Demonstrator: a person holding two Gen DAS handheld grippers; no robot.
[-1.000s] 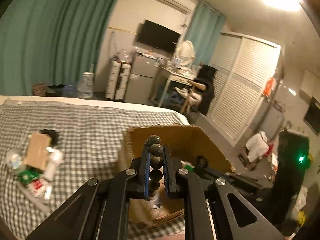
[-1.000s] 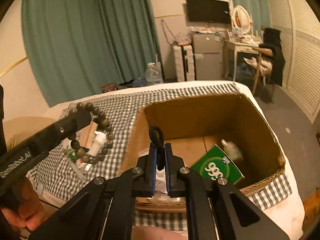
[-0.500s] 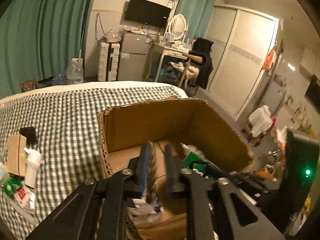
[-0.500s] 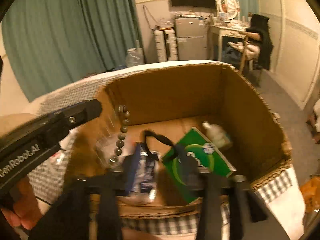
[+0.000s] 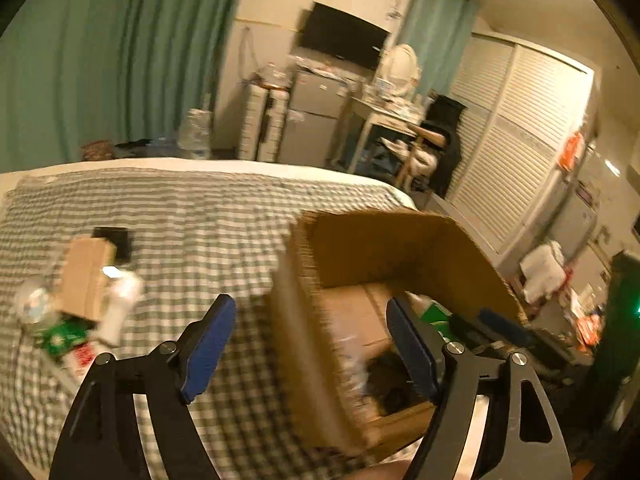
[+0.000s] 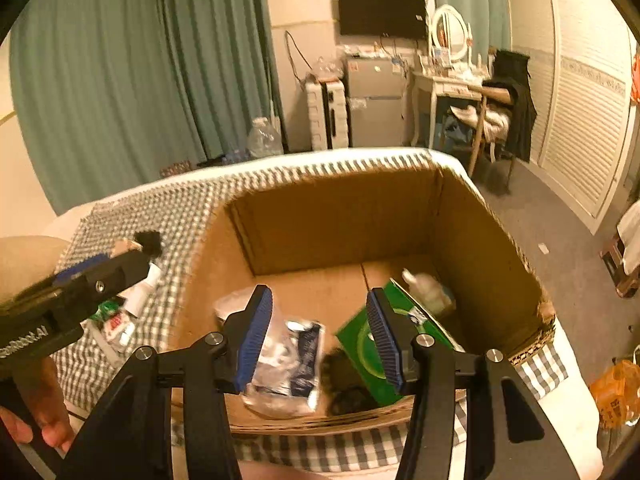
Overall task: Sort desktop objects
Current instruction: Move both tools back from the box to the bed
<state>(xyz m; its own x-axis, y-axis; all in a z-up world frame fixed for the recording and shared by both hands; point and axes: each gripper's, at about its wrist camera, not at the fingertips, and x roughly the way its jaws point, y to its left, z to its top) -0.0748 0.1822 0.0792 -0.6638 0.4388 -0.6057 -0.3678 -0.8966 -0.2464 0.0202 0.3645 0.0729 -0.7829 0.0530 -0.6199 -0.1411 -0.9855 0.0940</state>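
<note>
Over the cardboard box (image 6: 344, 216) on the bed, my right tool (image 6: 320, 332) gapes empty; my left tool (image 5: 312, 344) is opening, nothing between. Next I'd swing left to the clutter pile (image 5: 80, 296) and approach low. A second ago both were clamped, on beads and a black loop; the dark clump (image 6: 348, 396) now lies in the box.

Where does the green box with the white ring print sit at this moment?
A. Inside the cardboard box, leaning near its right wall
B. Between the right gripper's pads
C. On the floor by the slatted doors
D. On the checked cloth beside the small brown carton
A: the right wrist view shows the green box tilted on the floor of the cardboard box, behind the open right gripper, whose pads touch nothing.
</note>
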